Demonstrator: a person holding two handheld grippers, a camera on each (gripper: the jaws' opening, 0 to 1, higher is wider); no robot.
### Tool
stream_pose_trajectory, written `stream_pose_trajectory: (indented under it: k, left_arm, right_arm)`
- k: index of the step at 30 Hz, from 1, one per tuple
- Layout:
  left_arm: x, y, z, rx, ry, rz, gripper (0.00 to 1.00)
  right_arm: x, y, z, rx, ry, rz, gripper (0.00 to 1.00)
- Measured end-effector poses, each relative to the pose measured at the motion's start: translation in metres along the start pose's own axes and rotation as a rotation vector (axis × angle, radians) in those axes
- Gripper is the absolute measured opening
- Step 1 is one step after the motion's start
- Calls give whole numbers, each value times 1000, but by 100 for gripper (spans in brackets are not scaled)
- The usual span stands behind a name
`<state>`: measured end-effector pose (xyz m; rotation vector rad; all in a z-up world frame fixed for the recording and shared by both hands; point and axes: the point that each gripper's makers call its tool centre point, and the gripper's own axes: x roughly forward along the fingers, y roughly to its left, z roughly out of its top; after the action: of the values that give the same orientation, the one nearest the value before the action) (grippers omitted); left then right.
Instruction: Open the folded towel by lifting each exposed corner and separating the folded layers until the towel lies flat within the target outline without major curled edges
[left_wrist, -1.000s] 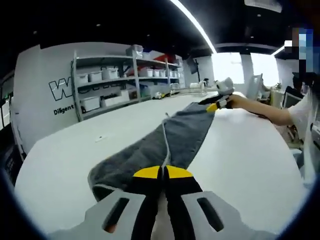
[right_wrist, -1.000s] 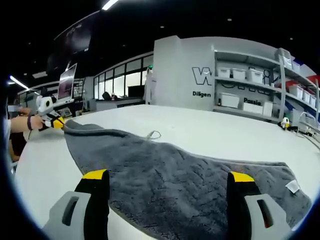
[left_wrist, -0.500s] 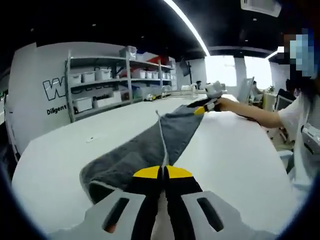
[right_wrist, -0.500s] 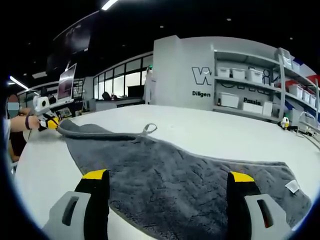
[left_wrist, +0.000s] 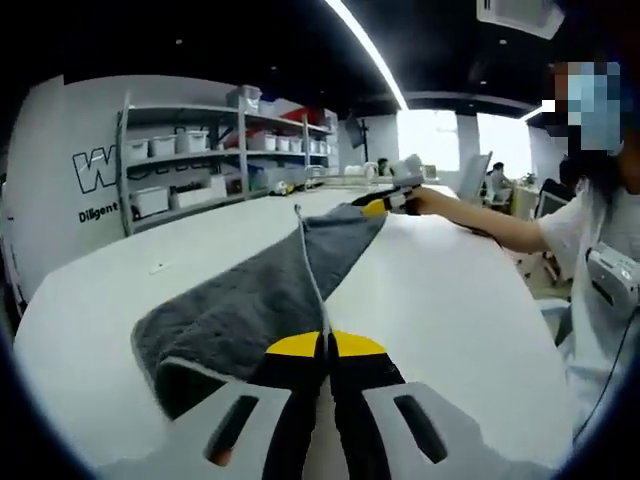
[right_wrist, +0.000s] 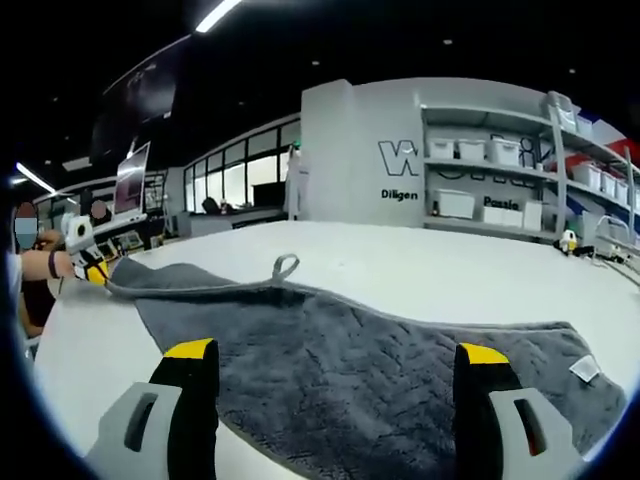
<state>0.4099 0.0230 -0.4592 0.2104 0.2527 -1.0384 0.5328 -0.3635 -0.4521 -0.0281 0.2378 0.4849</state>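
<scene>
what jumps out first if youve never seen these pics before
A big grey towel spread over a white table, with a small hanging loop standing up on its raised far edge. The left gripper is shut on one towel corner, pulling that edge taut. The right gripper stands open over the cloth.

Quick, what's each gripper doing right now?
Left gripper: closed on the grey towel's edge.
Right gripper: open, holding nothing, above the towel.
</scene>
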Motion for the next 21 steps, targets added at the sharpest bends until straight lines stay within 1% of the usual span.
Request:
stream_pose_trajectory:
  k: [3,9,12,16,21]
  left_arm:
    - [-2,-6,0,-10,-6,-15,2]
    - [-4,-14,-2,-9,3,-39,2]
    - [-5,-21,-3,1,5,-49,2]
    - [-7,-26,-2,0,-2,-63,2]
    - [-10,-34,-2,7,-1,-93,2]
  right_arm:
    - [0,0,1,7,-6,-1,99]
    - [1,0,2,4,-4,4,99]
    - [0,1,3,7,-10,4,99]
    - [-1,-4,8,-9,-31,-15,99]
    - [-3,-9,11,17,-54,-32,99]
